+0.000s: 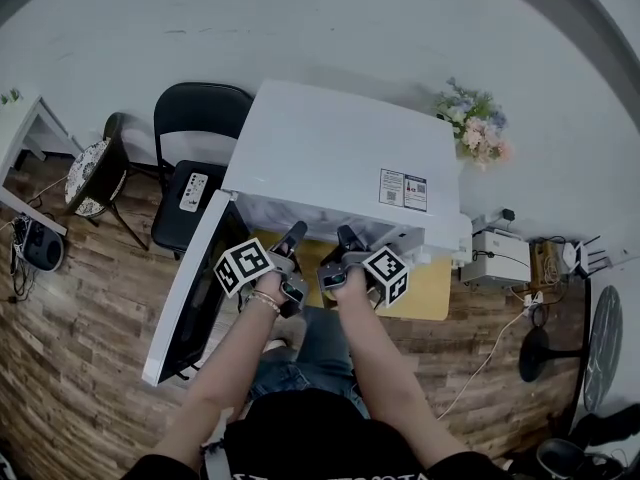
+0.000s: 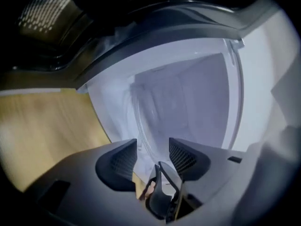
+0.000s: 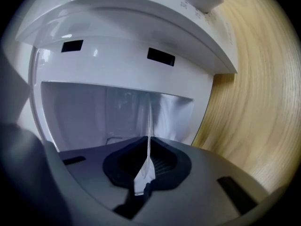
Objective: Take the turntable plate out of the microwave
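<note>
Head view: both arms reach into the open white microwave (image 1: 340,158) on the table (image 1: 430,293). Left gripper view: left hand-held gripper (image 2: 153,145) sits partly apart, the glass turntable plate (image 2: 141,124) rim running between its pads. Right gripper view: right hand-held gripper (image 3: 148,154) is clamped on the plate's edge at the oven mouth.

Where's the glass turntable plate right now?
The turntable plate shows edge-on at the centre of the right gripper view, clamped in the right gripper, at the mouth of the open microwave.
</note>
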`<action>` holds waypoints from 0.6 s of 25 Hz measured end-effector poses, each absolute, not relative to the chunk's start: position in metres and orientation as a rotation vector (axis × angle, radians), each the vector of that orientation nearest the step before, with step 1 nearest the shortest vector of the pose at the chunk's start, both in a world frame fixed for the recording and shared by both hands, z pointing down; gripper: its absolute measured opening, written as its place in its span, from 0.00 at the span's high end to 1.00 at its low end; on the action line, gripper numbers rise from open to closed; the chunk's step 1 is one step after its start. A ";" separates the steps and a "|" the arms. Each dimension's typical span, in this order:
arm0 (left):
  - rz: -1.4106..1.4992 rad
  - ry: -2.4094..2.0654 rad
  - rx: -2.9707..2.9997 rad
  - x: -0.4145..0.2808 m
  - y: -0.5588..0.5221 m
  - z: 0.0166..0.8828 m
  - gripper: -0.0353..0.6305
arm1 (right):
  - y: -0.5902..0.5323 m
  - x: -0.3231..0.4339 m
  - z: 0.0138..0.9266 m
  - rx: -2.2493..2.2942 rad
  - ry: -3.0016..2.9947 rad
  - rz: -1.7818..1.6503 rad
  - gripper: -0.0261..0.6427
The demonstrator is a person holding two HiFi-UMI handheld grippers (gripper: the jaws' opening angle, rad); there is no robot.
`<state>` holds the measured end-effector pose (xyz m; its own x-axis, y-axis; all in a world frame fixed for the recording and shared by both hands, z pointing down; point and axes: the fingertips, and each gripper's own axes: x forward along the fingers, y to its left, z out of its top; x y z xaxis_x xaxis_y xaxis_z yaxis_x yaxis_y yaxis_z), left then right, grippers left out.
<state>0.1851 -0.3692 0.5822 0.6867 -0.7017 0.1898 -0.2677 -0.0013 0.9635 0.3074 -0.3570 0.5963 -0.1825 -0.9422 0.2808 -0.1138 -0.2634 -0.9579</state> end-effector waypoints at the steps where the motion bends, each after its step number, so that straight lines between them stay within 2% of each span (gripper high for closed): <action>1: -0.437 -0.818 1.545 0.185 -0.372 0.587 0.62 | -0.357 0.308 0.596 -1.380 1.281 -1.525 0.92; 8: -0.575 -0.805 1.379 0.190 -0.390 0.604 0.69 | -0.356 0.307 0.595 -1.353 1.293 -1.547 0.92; 10: -0.571 -0.808 1.373 0.192 -0.394 0.609 0.72 | -0.355 0.307 0.594 -1.339 1.301 -1.555 0.92; 13: -0.595 -0.820 1.374 0.192 -0.401 0.610 0.82 | -0.355 0.306 0.592 -1.318 1.309 -1.555 0.92; 15: -0.644 -0.812 1.357 0.191 -0.406 0.607 0.82 | -0.355 0.304 0.590 -1.303 1.316 -1.549 0.92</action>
<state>0.1905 -0.4057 0.6073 0.5814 -0.8032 0.1301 -0.0557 0.1202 0.9912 0.3041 -0.3551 0.5901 -0.2382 -0.9405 0.2425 -0.0875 -0.2279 -0.9697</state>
